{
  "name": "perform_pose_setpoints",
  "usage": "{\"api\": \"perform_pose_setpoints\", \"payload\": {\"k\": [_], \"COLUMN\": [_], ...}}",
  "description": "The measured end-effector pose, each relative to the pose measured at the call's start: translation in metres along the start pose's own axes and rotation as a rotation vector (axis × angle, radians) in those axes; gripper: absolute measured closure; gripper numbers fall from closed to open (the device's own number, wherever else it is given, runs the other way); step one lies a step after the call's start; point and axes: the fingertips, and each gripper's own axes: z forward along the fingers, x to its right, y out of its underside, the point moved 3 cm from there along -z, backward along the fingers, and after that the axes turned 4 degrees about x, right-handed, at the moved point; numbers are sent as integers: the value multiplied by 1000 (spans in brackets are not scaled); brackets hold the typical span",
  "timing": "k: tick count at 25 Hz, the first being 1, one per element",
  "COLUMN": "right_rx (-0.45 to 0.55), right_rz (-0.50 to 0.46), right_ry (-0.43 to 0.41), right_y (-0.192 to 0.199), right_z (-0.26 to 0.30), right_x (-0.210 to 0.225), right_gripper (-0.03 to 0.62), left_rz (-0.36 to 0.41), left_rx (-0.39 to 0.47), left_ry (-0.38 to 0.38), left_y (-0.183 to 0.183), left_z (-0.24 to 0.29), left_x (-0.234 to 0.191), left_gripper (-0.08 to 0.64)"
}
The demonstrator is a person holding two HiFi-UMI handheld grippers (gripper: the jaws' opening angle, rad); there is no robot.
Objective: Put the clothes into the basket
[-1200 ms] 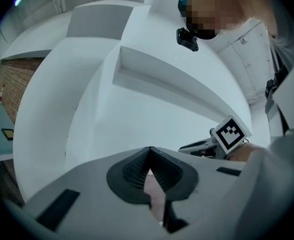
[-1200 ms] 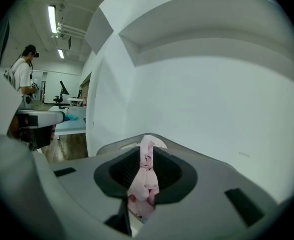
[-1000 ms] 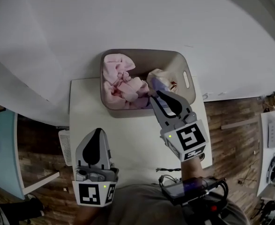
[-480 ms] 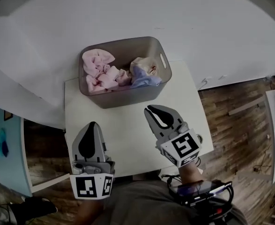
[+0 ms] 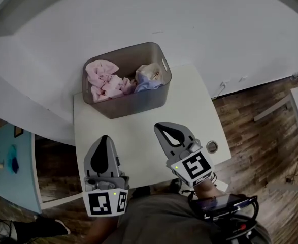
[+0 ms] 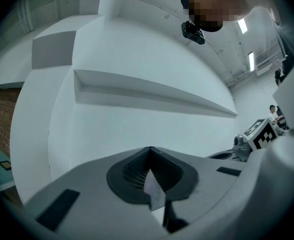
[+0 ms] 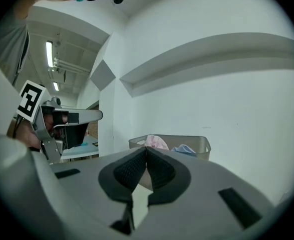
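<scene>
Basket (image 7: pixel 202 146): lower part hidden behind the right gripper (image 7: pixel 147 150) in that gripper's view.
Clothes (image 5: pixel 107 81): lower layers hidden by basket wall.
Small round thing (image 5: pixel 211 147) near right gripper: too small to identify.
Teal table (image 5: pixel 17 192): cut by left edge; items (image 5: pixel 14 164) on it unidentifiable.

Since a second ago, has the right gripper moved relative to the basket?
Yes. The right gripper has drawn back from the basket toward the person; bare table now lies between them. Its jaws have just closed, empty.
</scene>
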Motion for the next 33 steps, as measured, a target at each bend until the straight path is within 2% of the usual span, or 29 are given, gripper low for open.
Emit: {"api": "perform_pose_setpoints", "payload": {"k": [9, 33], "right_rx": [65, 94], "right_rz": [-80, -69], "right_ry": [-13, 20], "right_y": [-25, -35], "right_z": [-6, -10], "right_x": [-2, 4], "right_gripper": [584, 584], "left_rz": [6, 0], "left_rx": [52, 77], "left_ry": [10, 40], "left_y": [-16, -20], "left_z": [4, 7], "left_x": [12, 20], "left_gripper": [552, 552]}}
